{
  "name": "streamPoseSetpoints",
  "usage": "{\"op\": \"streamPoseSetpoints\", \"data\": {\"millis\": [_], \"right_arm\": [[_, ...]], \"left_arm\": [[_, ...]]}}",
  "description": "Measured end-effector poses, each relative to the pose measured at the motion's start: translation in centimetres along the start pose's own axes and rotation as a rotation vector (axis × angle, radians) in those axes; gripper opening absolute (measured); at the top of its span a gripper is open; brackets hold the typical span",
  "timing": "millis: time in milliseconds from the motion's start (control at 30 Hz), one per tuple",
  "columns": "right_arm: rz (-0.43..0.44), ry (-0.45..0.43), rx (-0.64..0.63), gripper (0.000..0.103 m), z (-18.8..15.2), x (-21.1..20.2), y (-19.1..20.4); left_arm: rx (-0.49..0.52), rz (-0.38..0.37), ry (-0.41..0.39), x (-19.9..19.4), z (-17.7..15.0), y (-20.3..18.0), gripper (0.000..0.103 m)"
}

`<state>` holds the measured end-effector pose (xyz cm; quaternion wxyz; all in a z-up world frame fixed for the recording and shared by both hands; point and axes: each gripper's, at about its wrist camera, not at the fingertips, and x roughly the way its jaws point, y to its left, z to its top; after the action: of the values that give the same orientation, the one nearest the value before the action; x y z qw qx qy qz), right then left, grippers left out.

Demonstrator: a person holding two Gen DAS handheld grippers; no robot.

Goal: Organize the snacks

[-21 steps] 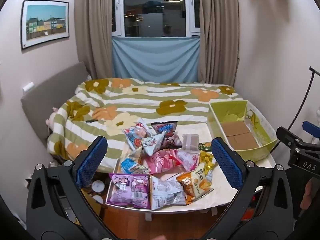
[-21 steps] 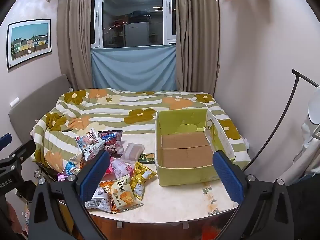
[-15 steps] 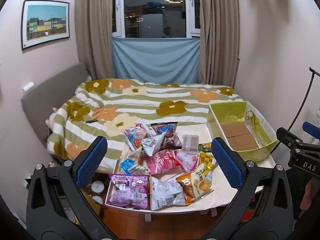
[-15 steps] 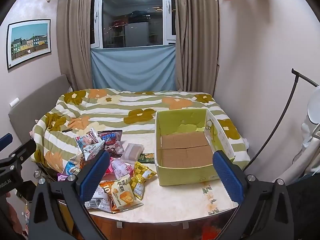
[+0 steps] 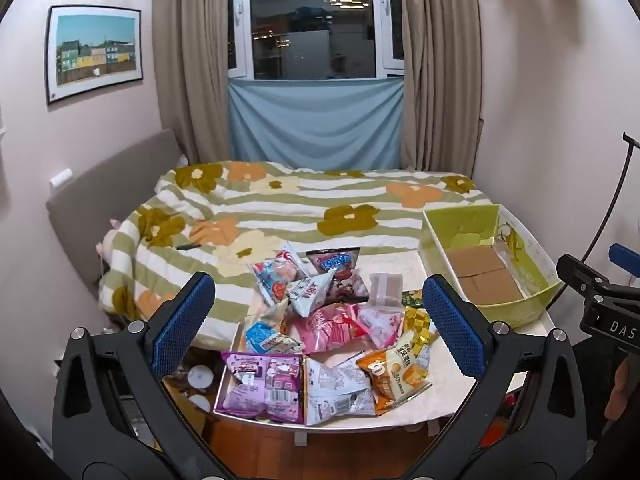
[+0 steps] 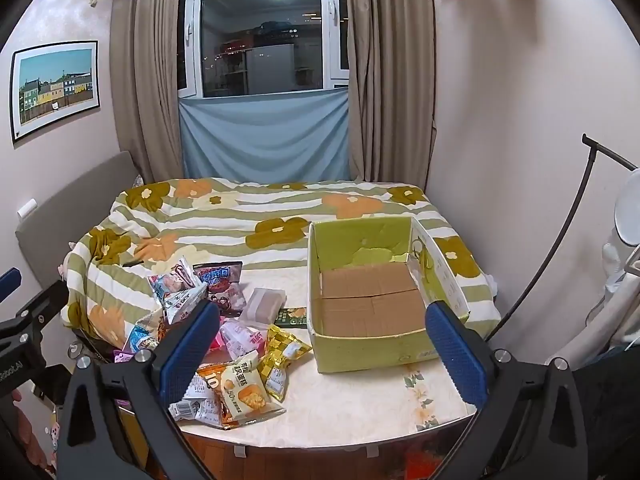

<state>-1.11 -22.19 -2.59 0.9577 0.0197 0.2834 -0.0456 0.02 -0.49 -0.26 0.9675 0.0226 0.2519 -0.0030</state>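
Observation:
A heap of snack packets (image 5: pixel 320 332) covers the left part of a small white table (image 6: pixel 352 412): a purple pack (image 5: pixel 260 384), a pink bag (image 5: pixel 332 326), an orange pack (image 5: pixel 394 376) and several more. An empty green cardboard box (image 6: pixel 372 300) stands at the table's right. My left gripper (image 5: pixel 318 320) hangs open well short of the heap, nothing between its blue pads (image 5: pixel 182 316). My right gripper (image 6: pixel 320 344) is open too, held back from the box and the snacks (image 6: pixel 240 384), gripping nothing.
A bed with a green-striped flowered blanket (image 5: pixel 304 208) lies right behind the table. Walls close in on the right, with a black curved stand (image 6: pixel 560 248) beside the box. Small round white objects (image 5: pixel 200 376) sit on the floor left of the table.

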Motion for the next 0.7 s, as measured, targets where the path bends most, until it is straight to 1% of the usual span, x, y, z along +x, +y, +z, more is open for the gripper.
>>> {"op": "streamPoseSetpoints", "data": {"millis": [700], "right_arm": [[0.012,0.011,0.000,0.102,0.22,0.45,-0.10]], "left_arm": [[-0.012,0.005,0.019,0.84,-0.03,0.07,0.103]]}}
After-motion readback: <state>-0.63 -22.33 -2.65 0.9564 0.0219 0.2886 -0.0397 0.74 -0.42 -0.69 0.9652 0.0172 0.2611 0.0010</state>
